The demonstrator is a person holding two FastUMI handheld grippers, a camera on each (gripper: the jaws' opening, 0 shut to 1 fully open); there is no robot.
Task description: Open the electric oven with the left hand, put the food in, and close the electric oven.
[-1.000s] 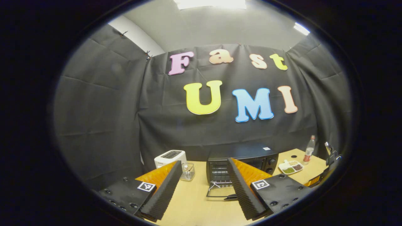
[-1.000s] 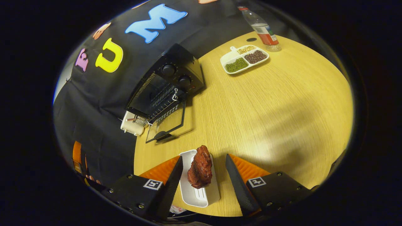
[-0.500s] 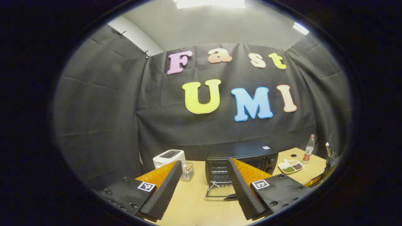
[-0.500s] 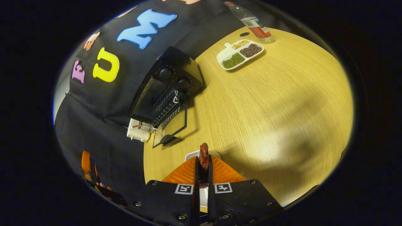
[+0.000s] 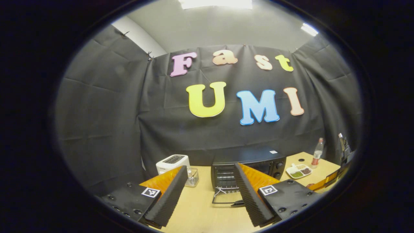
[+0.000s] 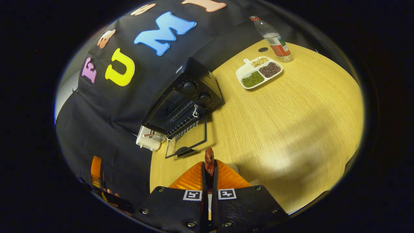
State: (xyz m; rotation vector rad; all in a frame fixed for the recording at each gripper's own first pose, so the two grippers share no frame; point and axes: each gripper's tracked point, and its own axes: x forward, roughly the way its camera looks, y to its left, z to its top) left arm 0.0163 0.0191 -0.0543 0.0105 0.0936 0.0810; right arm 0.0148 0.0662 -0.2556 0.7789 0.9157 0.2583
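The light wooden surface [image 6: 291, 110] carries everything, with black cloth walls behind it and a grey ceiling with bright lights above. The black electric oven [image 6: 190, 97] stands at the back of the surface against the cloth, its glass door [image 6: 187, 140] folded down flat in front and the wire rack inside visible; in the left gripper view the oven [image 5: 249, 161] sits straight ahead, partly behind that claw's right finger.

The left claw [image 5: 210, 194] is held level above the surface, aimed at the oven from well back, its two ribbed black fingers spread wide apart with nothing between them. The right claw [image 6: 208, 176] is tilted downward over the near part of the surface, its fingers pressed together on a dark red piece of meat [image 6: 209, 160], whose tip pokes out past the fingertips, near the open door's front edge but apart from it.

A white toaster [image 5: 172, 162] stands left of the oven, with a small clear glass holder [image 5: 192, 176] beside it. To the oven's right lie a white divided dish of green, dark and pale beans [image 6: 259, 72] and, just behind it, a clear plastic bottle with a red label [image 6: 274, 40].
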